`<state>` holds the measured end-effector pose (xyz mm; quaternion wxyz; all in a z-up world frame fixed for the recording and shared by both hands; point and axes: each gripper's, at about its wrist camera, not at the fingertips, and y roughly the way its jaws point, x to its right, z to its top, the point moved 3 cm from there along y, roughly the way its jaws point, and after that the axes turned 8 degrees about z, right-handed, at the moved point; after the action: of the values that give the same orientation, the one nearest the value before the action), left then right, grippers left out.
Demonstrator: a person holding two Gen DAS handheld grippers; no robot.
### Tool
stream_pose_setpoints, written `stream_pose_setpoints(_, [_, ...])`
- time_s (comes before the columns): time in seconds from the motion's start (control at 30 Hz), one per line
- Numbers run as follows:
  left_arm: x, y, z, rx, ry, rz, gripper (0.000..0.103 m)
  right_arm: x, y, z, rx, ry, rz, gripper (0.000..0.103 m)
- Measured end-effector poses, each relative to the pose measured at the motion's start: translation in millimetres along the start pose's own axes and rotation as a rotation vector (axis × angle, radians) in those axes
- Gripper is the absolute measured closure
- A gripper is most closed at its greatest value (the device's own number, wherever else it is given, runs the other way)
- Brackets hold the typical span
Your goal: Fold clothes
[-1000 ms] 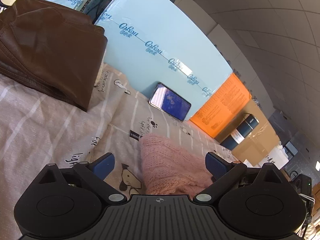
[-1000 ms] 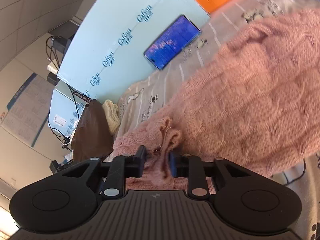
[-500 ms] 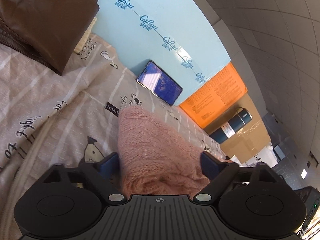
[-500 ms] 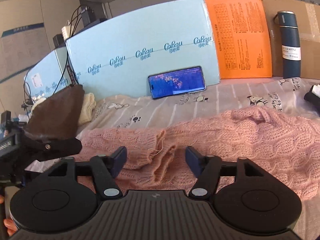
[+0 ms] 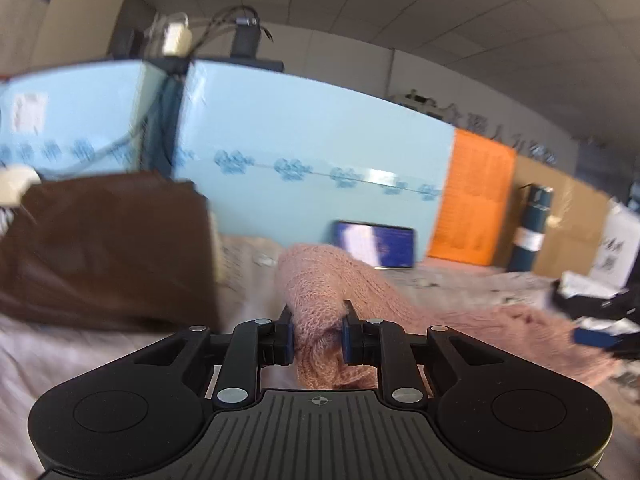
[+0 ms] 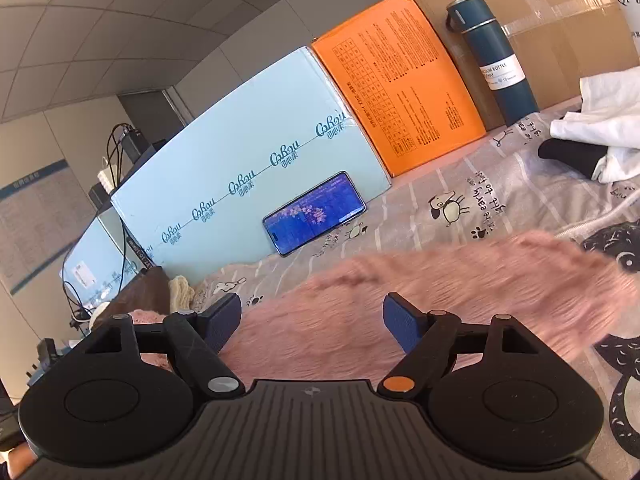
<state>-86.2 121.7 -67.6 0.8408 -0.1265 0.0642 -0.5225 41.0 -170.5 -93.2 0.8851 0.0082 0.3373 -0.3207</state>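
Note:
A pink knitted sweater lies on a grey patterned bedsheet. My left gripper is shut on a bunched end of the sweater, which runs off to the right. In the right wrist view the sweater spreads across the sheet, blurred by motion. My right gripper is open and empty, with its jaws wide apart just above the sweater.
A folded brown garment lies at the left. A light blue box with a phone leaning on it, an orange box and a dark blue bottle stand at the back. White and black clothes lie at the right.
My left gripper has shut on the sweater's end and levelled out. My right gripper let go of the sweater, opened wide and swung to the right.

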Motion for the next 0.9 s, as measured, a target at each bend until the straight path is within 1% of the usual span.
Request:
stream_pose_setpoints(0.03, [3, -2, 3, 0.033, 0.058, 0.055, 0.083, 2, -2, 1, 0.001, 0.021, 0.01, 0.026])
stream_pose_setpoints(0.07, [8, -4, 6, 0.063, 0.104, 0.082, 0.083, 5, -2, 1, 0.001, 0.044, 0.02, 0.026])
stream_pose_setpoints(0.13, [25, -11, 11, 0.119, 0.172, 0.077, 0.083, 9, -2, 1, -0.004, 0.08, 0.027, 0.026])
stream_pose_setpoints(0.2, [49, -20, 16, 0.173, 0.223, 0.029, 0.083, 11, -1, 1, -0.005, 0.093, 0.029, 0.026])
stream_pose_setpoints(0.27, [77, -30, 19, 0.23, 0.271, -0.03, 0.083, 8, -3, 1, 0.002, 0.091, 0.051, 0.026])
stream_pose_setpoints(0.37, [127, -39, 16, 0.285, 0.356, -0.149, 0.083, 7, -9, 4, 0.034, 0.104, 0.108, 0.026])
stream_pose_setpoints(0.47, [169, -40, 2, 0.277, 0.44, -0.279, 0.083, 13, -17, 5, 0.071, 0.155, 0.182, 0.025])
stream_pose_setpoints(0.5, [182, -39, -5, 0.265, 0.474, -0.324, 0.083, 16, -19, 4, 0.082, 0.18, 0.22, 0.021])
stream_pose_setpoints(0.53, [193, -36, -12, 0.242, 0.512, -0.369, 0.081, 21, -20, 2, 0.09, 0.209, 0.263, 0.019])
stream_pose_setpoints(0.57, [202, -32, -18, 0.208, 0.552, -0.412, 0.078, 25, -19, 0, 0.087, 0.238, 0.302, 0.018])
stream_pose_setpoints(0.6, [208, -28, -24, 0.175, 0.58, -0.444, 0.078, 28, -17, -2, 0.073, 0.262, 0.324, 0.018])
stream_pose_setpoints(0.63, [210, -24, -27, 0.146, 0.596, -0.467, 0.077, 30, -14, -3, 0.05, 0.279, 0.321, 0.018])
stream_pose_setpoints(0.7, [206, -21, -26, 0.108, 0.586, -0.515, 0.067, 33, -7, -6, 0.007, 0.28, 0.272, 0.018])
stream_pose_setpoints(0.73, [200, -22, -24, 0.099, 0.569, -0.543, 0.054, 34, -5, -8, -0.006, 0.28, 0.254, 0.018])
stream_pose_setpoints(0.77, [193, -25, -20, 0.097, 0.544, -0.574, 0.033, 34, -4, -9, -0.014, 0.281, 0.249, 0.018])
stream_pose_setpoints(0.8, [184, -28, -16, 0.095, 0.513, -0.601, 0.024, 33, -4, -10, -0.019, 0.278, 0.254, 0.018])
stream_pose_setpoints(0.83, [173, -32, -12, 0.095, 0.477, -0.625, 0.017, 33, -4, -11, -0.024, 0.275, 0.259, 0.018])
stream_pose_setpoints(0.9, [152, -38, -5, 0.091, 0.395, -0.664, 0.016, 31, -4, -13, -0.034, 0.264, 0.263, 0.018])
